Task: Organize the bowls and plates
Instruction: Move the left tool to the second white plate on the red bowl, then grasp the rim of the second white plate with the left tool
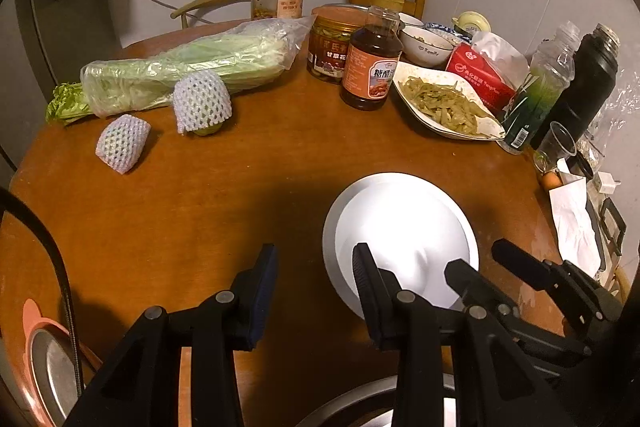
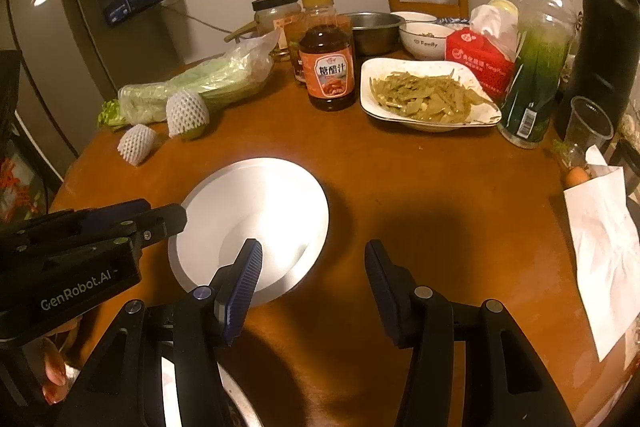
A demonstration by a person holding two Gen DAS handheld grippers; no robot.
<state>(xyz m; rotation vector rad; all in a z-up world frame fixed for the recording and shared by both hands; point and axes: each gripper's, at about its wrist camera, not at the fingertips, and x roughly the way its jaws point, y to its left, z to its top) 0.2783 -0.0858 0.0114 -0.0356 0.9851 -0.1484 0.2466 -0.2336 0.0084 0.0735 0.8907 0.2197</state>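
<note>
- My left gripper (image 1: 316, 291) hangs low over the round wooden table (image 1: 224, 163), fingers spread, nothing between them; its right finger overlaps the near rim of the white plates (image 1: 400, 223) in that view.
- My right gripper (image 2: 312, 283) is likewise spread and empty — the plates sit just ahead of its left finger.
- The white plates lie on the table's near middle; from the left wrist view I read two stacked rims, though glare washes out the centre.
- Right wrist view alone shows a steel bowl (image 2: 376, 27) at the back, beside the small white bowl (image 2: 426, 39); left view hides it behind a jar.
- Left wrist view alone shows a metal lid with a pink rim (image 1: 48, 363), cut off at the lower left edge.
- Both views catch the dish of green vegetables (image 2: 428, 99) near the sauce bottle (image 2: 328, 67).
- A grey metallic rim below both grippers — cannot identify it.
</note>
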